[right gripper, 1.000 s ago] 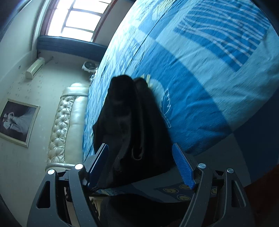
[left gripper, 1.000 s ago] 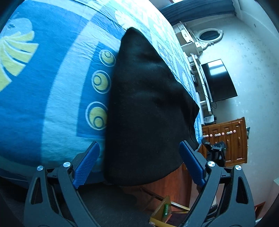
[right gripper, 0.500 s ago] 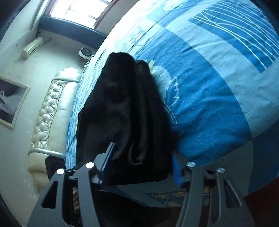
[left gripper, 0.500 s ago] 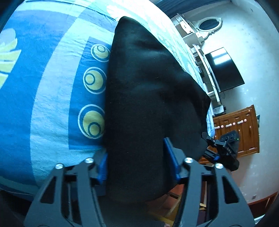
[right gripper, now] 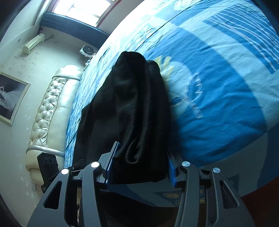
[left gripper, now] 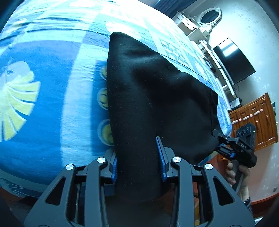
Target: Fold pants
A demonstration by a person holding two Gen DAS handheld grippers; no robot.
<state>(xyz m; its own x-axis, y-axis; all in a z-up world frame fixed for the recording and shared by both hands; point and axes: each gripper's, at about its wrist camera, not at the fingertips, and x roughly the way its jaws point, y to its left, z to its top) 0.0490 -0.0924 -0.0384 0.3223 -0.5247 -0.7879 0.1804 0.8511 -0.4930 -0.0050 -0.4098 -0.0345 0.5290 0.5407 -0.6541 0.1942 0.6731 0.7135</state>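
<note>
The black pants (left gripper: 148, 97) lie folded lengthwise on the blue patterned bed (left gripper: 43, 113), their near end at the bed's near edge. My left gripper (left gripper: 137, 157) is shut on one near corner of the pants. My right gripper (right gripper: 139, 162) is shut on the other near corner, where the bunched hem (right gripper: 134, 153) shows. The pants (right gripper: 129, 108) stretch away from both grippers across the bedspread (right gripper: 218, 104). The right gripper also shows in the left wrist view (left gripper: 238, 148), at the pants' right corner.
A padded cream headboard (right gripper: 48, 111) and a window (right gripper: 83, 8) lie left of the bed. A wall-mounted TV (left gripper: 233, 61), a white shelf unit (left gripper: 205, 41) and a wooden cabinet (left gripper: 252, 122) stand past the bed's far side.
Both grippers moved in onto the near end of the pants and closed from wide open to shut on the cloth. The near edge of the pants has lifted slightly.
</note>
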